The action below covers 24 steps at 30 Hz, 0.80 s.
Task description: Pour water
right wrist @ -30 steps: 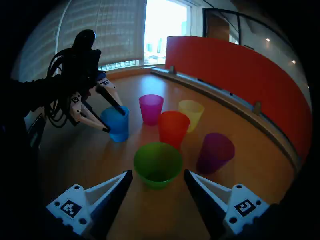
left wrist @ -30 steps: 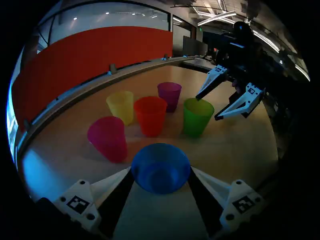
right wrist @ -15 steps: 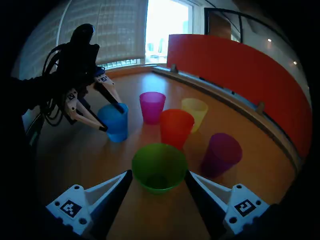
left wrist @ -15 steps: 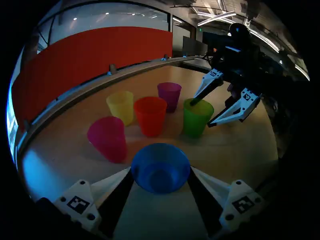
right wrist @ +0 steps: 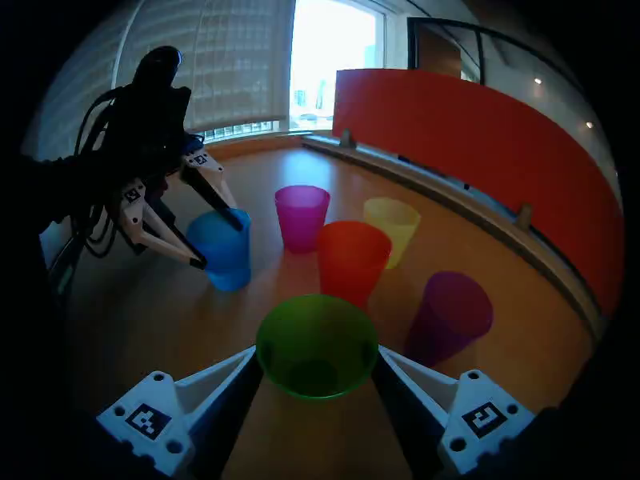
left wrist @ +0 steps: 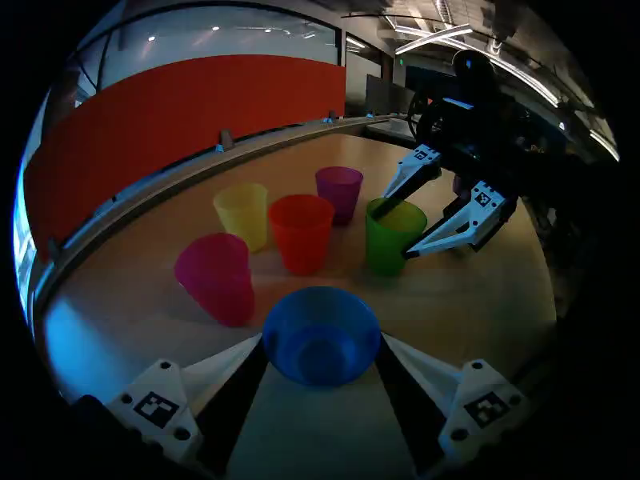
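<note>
Left gripper view: the left gripper is low at the table, with the blue cup upright between its 2 fingers. The fingers are spread wide, 1 on each side, with the tips right at the cup wall. I cannot confirm a squeeze. Placement reads as set up for a side grasp so the cup can be lifted and tipped. The blue cup is open side up. No water line is readable inside, so I cannot tell if it is filled.

Past it stand 5 more cups in a loose cluster: pink, yellow, orange, purple and green cup. The right gripper is across the table, angled down with its fingers apart, 1 at the green rim and 1 by the outer wall.

Right gripper view: the green cup sits upright between the right gripper's wide-spread fingers, tips level with its sides, and pressure is not confirmable. There is a darker patch at the bottom, and I cannot tell whether it is water or shadow. The left gripper straddles the blue cup at far left.

Judgement: 1 cup per gripper, so 1 will likely pour into the other. The task is barely started, since both cups are on the table and neither is tilted. The next move needs a firm close before any lift, because these thin tapered cups could slip or flex.
</note>
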Each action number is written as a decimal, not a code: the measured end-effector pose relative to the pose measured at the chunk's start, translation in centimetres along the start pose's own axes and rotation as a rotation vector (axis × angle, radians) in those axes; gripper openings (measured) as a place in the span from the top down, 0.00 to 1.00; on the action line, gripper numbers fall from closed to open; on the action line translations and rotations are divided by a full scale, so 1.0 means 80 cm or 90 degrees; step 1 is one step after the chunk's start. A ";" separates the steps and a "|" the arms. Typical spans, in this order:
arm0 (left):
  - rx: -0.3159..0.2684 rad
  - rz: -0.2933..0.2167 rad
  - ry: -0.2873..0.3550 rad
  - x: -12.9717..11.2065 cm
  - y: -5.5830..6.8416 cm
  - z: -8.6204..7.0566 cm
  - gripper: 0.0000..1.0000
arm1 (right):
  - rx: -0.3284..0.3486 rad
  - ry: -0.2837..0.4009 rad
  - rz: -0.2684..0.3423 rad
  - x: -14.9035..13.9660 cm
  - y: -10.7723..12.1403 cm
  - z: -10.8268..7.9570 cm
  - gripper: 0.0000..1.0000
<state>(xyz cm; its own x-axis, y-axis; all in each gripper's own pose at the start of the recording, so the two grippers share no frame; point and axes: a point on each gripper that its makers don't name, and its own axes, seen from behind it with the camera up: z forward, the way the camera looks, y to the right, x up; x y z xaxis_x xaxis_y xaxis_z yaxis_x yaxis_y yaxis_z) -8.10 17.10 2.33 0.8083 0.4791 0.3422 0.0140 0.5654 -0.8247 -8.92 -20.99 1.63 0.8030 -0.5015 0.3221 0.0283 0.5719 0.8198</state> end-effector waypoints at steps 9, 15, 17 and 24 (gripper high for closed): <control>0.004 -0.004 0.009 0.007 0.004 -0.007 0.12 | 0.003 0.032 0.022 0.024 -0.003 -0.018 0.10; 0.015 -0.002 0.035 0.028 0.007 -0.023 0.12 | -0.010 0.046 0.021 0.039 -0.003 -0.038 0.10; 0.022 -0.001 0.045 0.037 0.007 -0.030 0.12 | -0.013 0.054 0.022 0.047 -0.004 -0.046 0.10; 0.040 -0.001 0.079 0.066 0.014 -0.056 0.13 | -0.023 0.082 0.024 0.071 -0.011 -0.078 0.10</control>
<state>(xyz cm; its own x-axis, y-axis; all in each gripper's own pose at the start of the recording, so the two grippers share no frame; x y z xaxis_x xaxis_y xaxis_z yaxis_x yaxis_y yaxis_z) -1.17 17.24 1.19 0.8748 0.3941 0.2819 -0.0188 0.6090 -0.7930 -0.66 -20.30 -0.18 0.8735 -0.3937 0.2865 0.0173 0.6131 0.7899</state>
